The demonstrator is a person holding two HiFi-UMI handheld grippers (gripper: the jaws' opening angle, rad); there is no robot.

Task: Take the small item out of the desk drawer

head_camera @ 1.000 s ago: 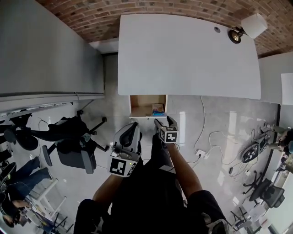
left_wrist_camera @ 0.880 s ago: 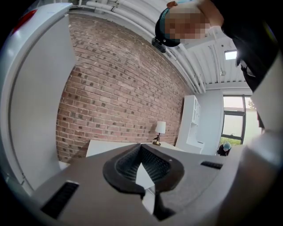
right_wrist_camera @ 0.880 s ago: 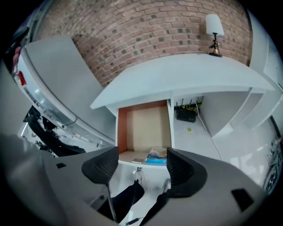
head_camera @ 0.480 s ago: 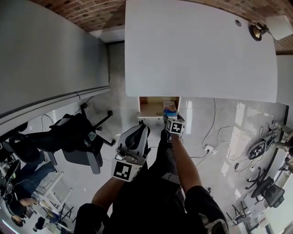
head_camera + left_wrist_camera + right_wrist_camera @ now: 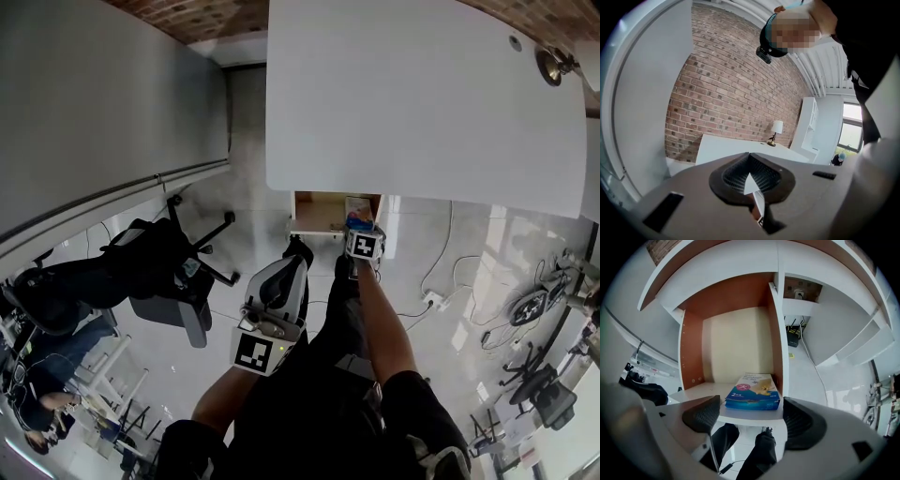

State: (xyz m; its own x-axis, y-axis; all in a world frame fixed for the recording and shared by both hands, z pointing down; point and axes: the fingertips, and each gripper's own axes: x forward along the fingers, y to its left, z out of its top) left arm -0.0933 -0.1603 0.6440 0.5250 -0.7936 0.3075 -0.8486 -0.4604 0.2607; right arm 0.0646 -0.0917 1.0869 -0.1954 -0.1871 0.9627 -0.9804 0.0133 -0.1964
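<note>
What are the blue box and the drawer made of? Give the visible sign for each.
Blue box: likely printed cardboard, slightly glossy, going by its sharp folded edges and printed graphics.
Drawer: seemingly laminated wood board with a matt finish. It has flat brown side panels with small drilled holes, a pale inner panel and a white front edge.

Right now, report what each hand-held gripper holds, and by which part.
Nothing is held. The right hand-held gripper is opening its jaws short of the blue box in the drawer, not touching it; the left hand-held gripper is shut, empty.
</note>
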